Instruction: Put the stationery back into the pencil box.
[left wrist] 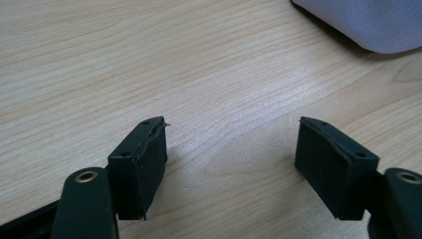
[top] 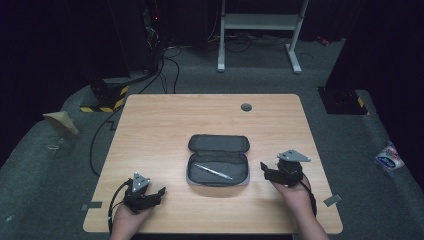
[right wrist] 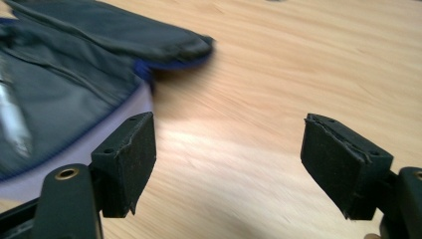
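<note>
Pencil case (top: 218,160) is lying open mid-table with a pen (top: 213,171) inside, long axis running side to side between both tools. Right gripper (top: 268,169) is sitting closer, case just off its left jaw; left gripper (top: 159,192) is hanging further back. Both are spread wide, gripping nothing.

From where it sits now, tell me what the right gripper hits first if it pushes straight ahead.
Probably the open pencil case: the right gripper points left toward its near end. In the right gripper view the case sits left of the open jaws, so it might just graze past.
</note>
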A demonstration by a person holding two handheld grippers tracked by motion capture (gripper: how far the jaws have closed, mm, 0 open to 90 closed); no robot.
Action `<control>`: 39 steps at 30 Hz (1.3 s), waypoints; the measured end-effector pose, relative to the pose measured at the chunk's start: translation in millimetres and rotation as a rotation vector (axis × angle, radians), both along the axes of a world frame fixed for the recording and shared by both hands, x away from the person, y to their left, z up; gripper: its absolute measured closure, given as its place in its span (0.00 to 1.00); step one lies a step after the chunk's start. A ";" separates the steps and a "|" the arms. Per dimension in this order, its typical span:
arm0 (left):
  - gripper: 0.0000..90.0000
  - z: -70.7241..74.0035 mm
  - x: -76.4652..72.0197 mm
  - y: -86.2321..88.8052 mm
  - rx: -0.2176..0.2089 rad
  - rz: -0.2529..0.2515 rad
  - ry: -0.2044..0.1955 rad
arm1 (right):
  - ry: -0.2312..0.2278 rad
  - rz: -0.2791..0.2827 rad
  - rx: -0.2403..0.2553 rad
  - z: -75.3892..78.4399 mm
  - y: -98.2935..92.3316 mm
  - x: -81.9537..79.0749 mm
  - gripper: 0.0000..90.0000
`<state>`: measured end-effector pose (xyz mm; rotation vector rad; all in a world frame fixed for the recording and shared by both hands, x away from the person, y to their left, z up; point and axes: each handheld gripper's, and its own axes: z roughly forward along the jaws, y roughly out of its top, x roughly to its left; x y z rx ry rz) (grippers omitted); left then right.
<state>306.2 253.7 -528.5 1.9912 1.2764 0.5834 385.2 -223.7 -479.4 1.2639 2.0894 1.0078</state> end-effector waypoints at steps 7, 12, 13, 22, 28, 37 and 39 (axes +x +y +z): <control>0.32 0.0 0.0 -0.1 0.000 0.000 0.000 | 0.052 -0.063 -0.023 -19.7 -26.9 -7.6 0.24; 0.32 0.0 0.0 -0.1 -0.001 0.000 0.000 | 0.093 -0.087 -0.030 -30.3 -35.0 -10.3 0.24; 0.32 0.0 0.0 -0.1 -0.001 0.000 0.000 | 0.102 -0.088 -0.030 -32.2 -35.0 -10.6 0.24; 0.32 0.0 0.1 -0.2 -0.001 -0.001 0.001 | 0.119 -0.089 -0.039 -44.2 -30.3 -7.4 0.21; 0.32 -0.1 0.0 -0.5 -0.003 0.000 0.001 | 0.117 -0.099 -0.034 -44.2 -27.0 -8.2 0.24; 0.32 -0.2 0.2 -0.6 -0.003 -0.001 -0.001 | 0.113 -0.091 -0.034 -44.2 -26.9 -8.5 0.26; 0.32 -0.2 0.2 -0.5 -0.003 -0.002 0.000 | 0.113 -0.091 -0.034 -44.2 -26.9 -8.5 0.26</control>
